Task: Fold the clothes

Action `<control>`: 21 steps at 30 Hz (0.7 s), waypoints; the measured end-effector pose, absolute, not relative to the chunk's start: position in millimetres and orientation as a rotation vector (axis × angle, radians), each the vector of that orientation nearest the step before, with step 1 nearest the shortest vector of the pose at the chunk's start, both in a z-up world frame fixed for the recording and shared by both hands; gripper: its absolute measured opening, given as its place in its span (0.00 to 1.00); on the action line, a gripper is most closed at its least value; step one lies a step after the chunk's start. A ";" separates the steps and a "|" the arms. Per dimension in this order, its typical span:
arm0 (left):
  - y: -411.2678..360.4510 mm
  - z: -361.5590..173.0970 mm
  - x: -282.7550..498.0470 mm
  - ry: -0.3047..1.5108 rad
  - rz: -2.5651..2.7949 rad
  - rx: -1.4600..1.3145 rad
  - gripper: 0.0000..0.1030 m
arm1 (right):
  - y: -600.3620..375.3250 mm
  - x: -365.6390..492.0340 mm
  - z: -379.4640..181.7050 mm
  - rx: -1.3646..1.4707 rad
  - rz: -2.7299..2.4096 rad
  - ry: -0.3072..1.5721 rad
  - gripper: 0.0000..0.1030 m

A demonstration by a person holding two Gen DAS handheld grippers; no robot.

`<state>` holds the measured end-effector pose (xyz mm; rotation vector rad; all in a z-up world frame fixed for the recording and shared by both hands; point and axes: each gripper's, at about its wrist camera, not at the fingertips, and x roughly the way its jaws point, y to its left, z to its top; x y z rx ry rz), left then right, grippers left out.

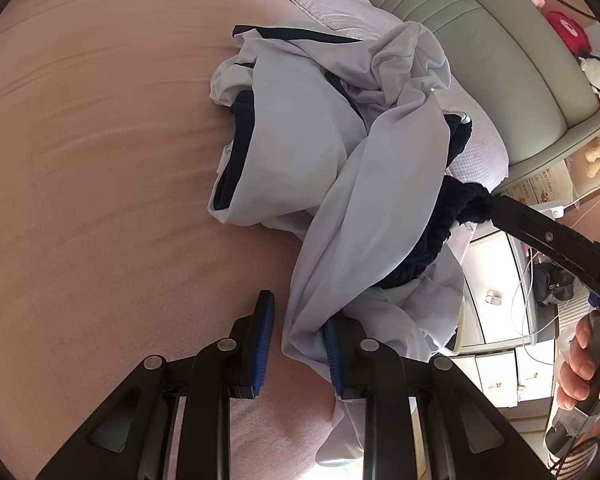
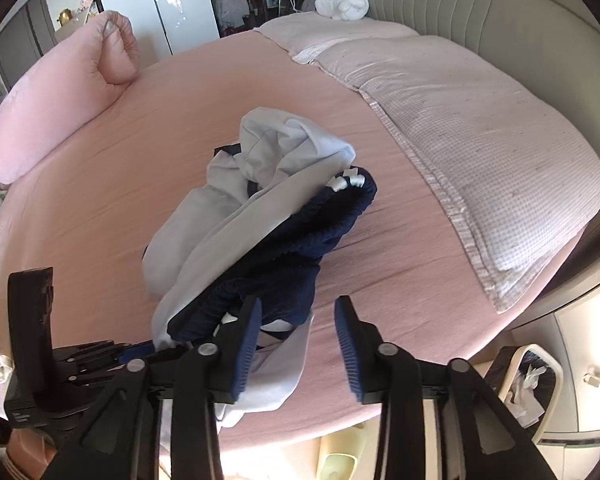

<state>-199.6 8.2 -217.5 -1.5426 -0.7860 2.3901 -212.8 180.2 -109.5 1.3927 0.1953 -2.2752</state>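
Note:
A crumpled white garment [image 1: 300, 128] [image 2: 228, 216] with navy trim and a navy ribbed waistband [image 1: 440, 216] [image 2: 300, 240] lies on the pink bed sheet [image 1: 100, 160] near the bed's edge. My left gripper [image 1: 299, 308] has a bunched fold of the white cloth between its jaws. The fold rests against the right pad [image 1: 332, 356], and a strip of sheet shows beside the left pad. My right gripper [image 2: 298, 302] stands open over the sheet, its left finger overlapping the navy band, nothing pressed. Seen from the left wrist, the right gripper [image 1: 496, 204] has its tip at the bunched band.
Two checked pillows [image 2: 480, 140] lie along the padded headboard [image 1: 480, 32]. A pink rolled cushion [image 2: 60, 100] sits at the bed's far left. Plush toys [image 1: 568, 32] line a ledge. White drawers [image 1: 496, 300] stand beside the bed. A hand [image 1: 580, 360] holds the right gripper.

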 end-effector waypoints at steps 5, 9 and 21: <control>3.7 -219.2 -197.7 -0.878 2.342 -1.515 0.21 | 165.9 -208.4 -125.3 1.461 -2.224 0.154 0.64; 3.3 -218.0 -198.0 -0.909 2.320 -1.512 0.23 | 149.0 -208.1 -148.6 1.513 -2.200 0.226 0.64; 12.6 -218.9 -203.7 -0.763 2.351 -1.484 0.54 | 145.6 -208.9 -154.2 1.459 -2.064 0.256 0.64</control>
